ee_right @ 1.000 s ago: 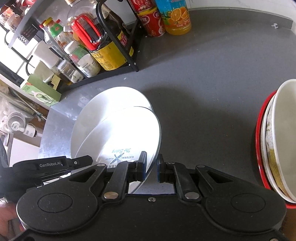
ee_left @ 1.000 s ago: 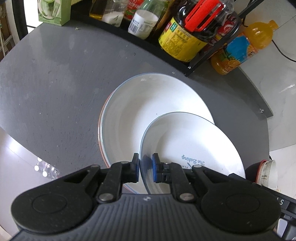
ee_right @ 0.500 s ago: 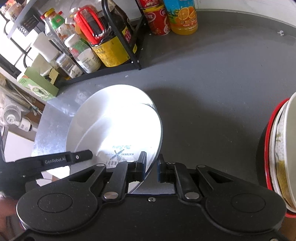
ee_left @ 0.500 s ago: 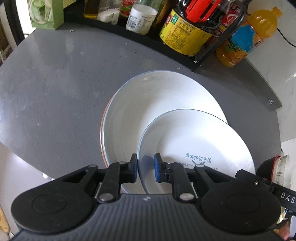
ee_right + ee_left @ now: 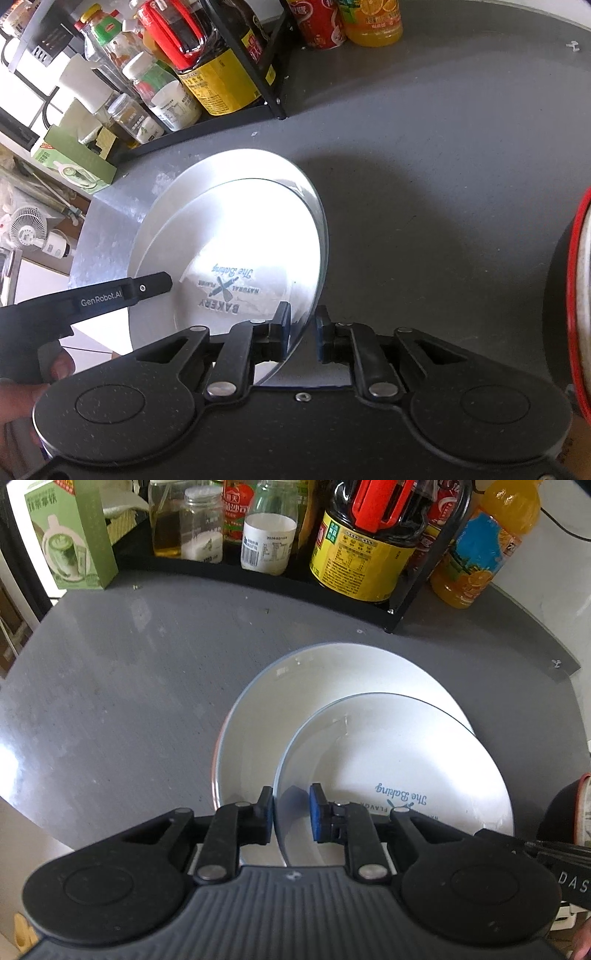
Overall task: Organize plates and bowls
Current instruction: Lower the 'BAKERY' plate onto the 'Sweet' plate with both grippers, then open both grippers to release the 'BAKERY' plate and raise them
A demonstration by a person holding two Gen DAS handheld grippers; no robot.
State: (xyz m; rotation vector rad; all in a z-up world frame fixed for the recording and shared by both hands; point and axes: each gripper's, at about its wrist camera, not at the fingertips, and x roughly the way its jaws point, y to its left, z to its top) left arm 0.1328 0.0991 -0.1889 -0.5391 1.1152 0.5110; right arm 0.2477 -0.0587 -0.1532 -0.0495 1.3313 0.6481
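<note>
Small white plate (image 5: 399, 760) (blue bakery print) lies inside the larger white plate (image 5: 295, 686) on the grey counter (image 5: 122, 686). Left gripper (image 5: 291, 814) straddles its near-left rim, right gripper (image 5: 301, 328) its near-right rim. Both sets of jaws have just been opening: each now stands slightly parted, rim between the pads, visible gap on one side, so neither clamps.

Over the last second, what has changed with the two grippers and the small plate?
Both grippers have been opening: the left gripper and right gripper now stand with a gap around the rim of the small printed plate, letting it go. The plate has settled lower onto the large plate. The large plate and the bottle rack stayed put.
</note>
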